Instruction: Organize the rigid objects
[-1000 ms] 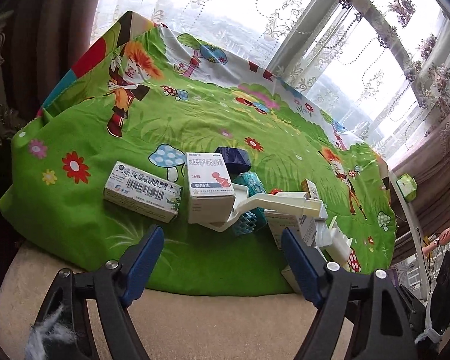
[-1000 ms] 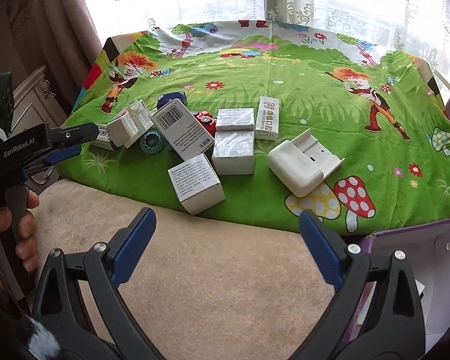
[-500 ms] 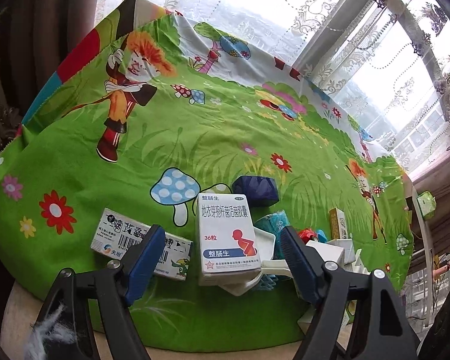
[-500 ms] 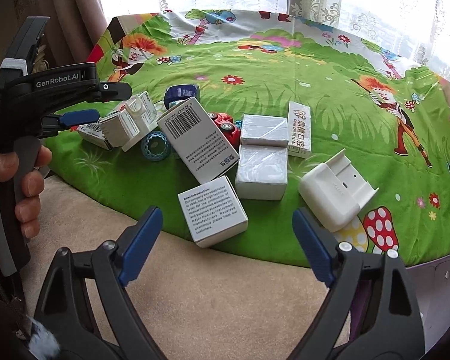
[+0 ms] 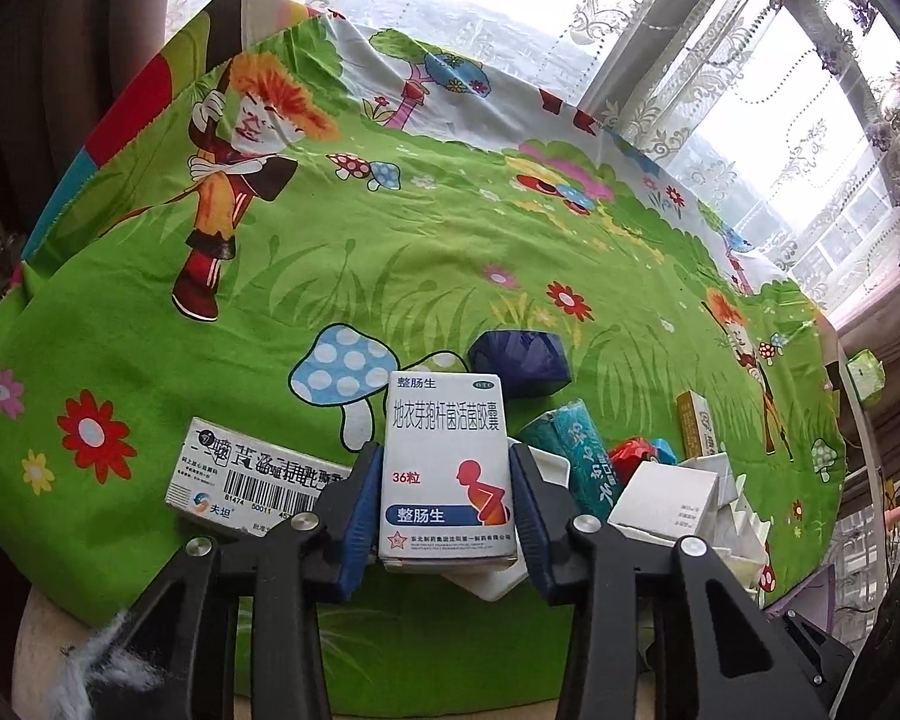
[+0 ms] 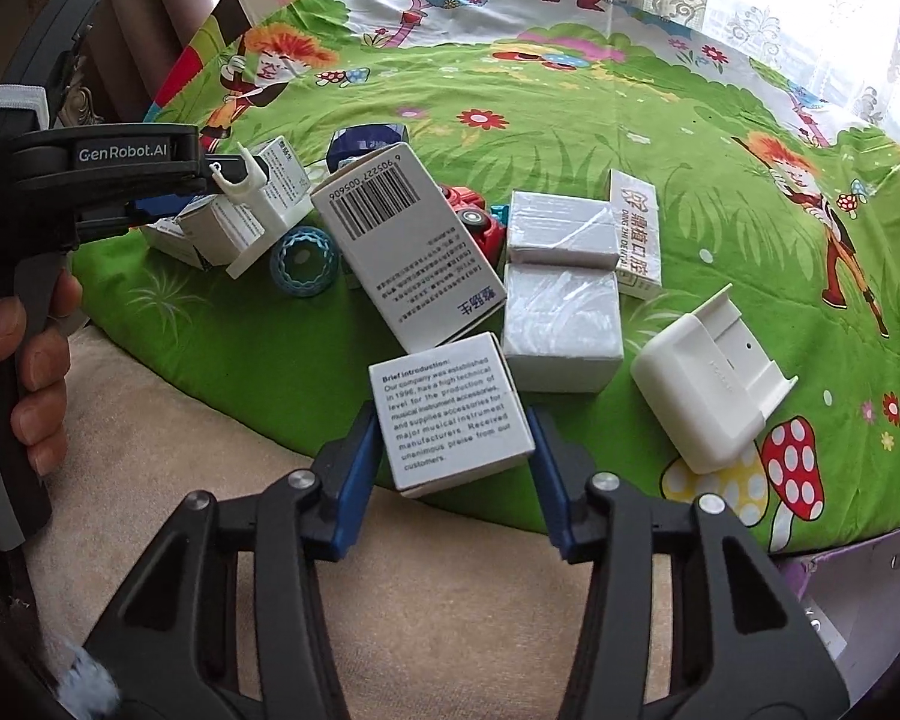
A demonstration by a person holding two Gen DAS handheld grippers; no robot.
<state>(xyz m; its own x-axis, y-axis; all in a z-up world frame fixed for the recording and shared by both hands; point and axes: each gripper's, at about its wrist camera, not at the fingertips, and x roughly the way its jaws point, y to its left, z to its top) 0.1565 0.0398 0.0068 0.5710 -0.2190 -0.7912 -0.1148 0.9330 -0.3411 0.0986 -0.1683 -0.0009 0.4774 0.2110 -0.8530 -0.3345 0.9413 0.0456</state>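
Note:
My left gripper is shut on a white medicine box with a red figure, its blue pads pressed to both sides, near the front edge of the green cartoon cloth. My right gripper is shut on a small white box with English print at the cloth's front edge. The left gripper and its box also show in the right wrist view at the left.
A barcode box lies left of the held medicine box. A large barcode box, two wrapped white boxes, a white plastic holder, a teal ball, a red toy car and a dark blue block crowd the cloth.
Both grippers moved forward and closed: the left onto the white medicine box, the right onto the small English-print box. Both were open half a second ago.

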